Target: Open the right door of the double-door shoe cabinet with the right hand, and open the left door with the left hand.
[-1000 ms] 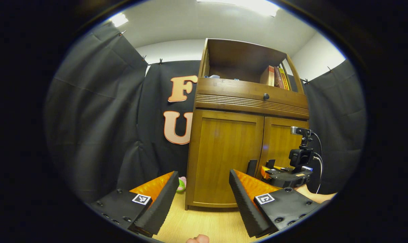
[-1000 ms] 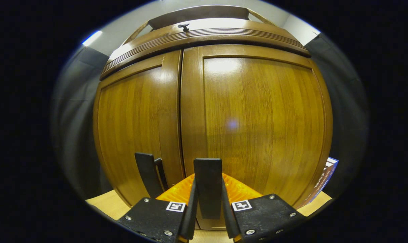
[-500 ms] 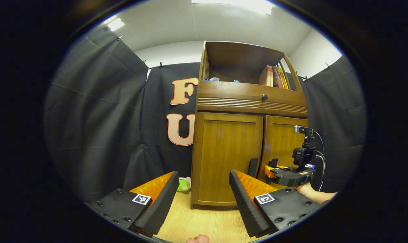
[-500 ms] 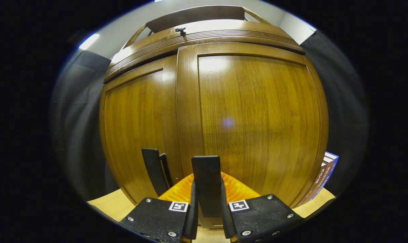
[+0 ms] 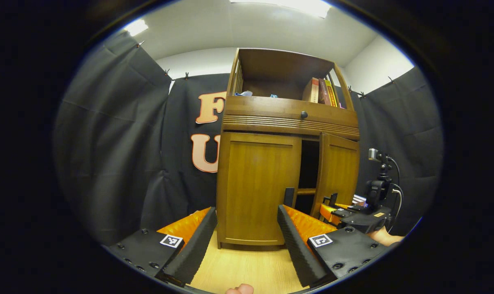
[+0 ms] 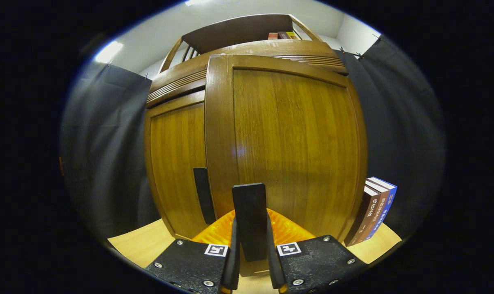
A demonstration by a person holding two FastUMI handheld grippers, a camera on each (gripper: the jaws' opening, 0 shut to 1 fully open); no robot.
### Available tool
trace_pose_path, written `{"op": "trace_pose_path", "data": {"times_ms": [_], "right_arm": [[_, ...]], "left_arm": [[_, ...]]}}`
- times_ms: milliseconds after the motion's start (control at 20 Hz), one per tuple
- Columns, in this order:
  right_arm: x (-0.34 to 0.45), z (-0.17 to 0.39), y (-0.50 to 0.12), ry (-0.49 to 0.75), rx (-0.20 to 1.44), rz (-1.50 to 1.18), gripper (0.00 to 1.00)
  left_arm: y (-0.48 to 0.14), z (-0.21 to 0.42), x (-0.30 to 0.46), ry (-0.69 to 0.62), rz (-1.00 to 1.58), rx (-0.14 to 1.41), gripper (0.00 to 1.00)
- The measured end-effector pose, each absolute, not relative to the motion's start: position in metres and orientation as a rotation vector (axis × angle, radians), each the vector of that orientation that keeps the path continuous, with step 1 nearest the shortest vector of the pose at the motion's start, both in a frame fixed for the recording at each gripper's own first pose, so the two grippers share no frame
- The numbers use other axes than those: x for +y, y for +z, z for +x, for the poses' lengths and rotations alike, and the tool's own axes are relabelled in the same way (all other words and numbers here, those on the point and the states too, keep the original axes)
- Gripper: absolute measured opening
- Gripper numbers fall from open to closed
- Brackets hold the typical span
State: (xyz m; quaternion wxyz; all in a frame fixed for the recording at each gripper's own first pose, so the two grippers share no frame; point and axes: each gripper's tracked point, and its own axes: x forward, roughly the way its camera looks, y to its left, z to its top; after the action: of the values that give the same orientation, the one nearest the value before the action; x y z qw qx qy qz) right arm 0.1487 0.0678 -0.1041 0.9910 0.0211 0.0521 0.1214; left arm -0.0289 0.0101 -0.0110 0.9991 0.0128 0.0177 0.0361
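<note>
The right gripper (image 6: 250,261) is pinching the right door's handle (image 6: 249,218) between its fingers, hiding the handle's foot. The right door (image 5: 338,173) is standing ajar, a dark gap beside the shut left door (image 5: 258,188). The left gripper (image 5: 247,241) is hanging wide open before the shoe cabinet (image 5: 289,116).

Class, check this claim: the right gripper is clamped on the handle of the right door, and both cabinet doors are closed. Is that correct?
Not quite. The right gripper is clamped on the handle, but the right door is partly open, a dark gap showing beside it in the left gripper view. The left door is closed.
</note>
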Motion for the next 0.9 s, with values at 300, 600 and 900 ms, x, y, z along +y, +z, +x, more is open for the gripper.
{"op": "trace_pose_path", "data": {"times_ms": [300, 600, 900], "right_arm": [[0.036, 0.11, -0.102, 0.255, 0.126, 0.029, 0.3], [0.004, 0.082, -0.099, 0.26, 0.132, -0.004, 0.29], [-0.03, 0.065, -0.098, 0.229, 0.145, -0.026, 0.28]], "left_arm": [[-0.015, -0.027, -0.014, 0.051, 0.01, 0.033, 0.98], [-0.021, -0.027, -0.035, 0.036, 0.008, 0.031, 0.98], [-0.026, -0.024, -0.062, -0.001, 0.004, 0.031, 0.98]]}}
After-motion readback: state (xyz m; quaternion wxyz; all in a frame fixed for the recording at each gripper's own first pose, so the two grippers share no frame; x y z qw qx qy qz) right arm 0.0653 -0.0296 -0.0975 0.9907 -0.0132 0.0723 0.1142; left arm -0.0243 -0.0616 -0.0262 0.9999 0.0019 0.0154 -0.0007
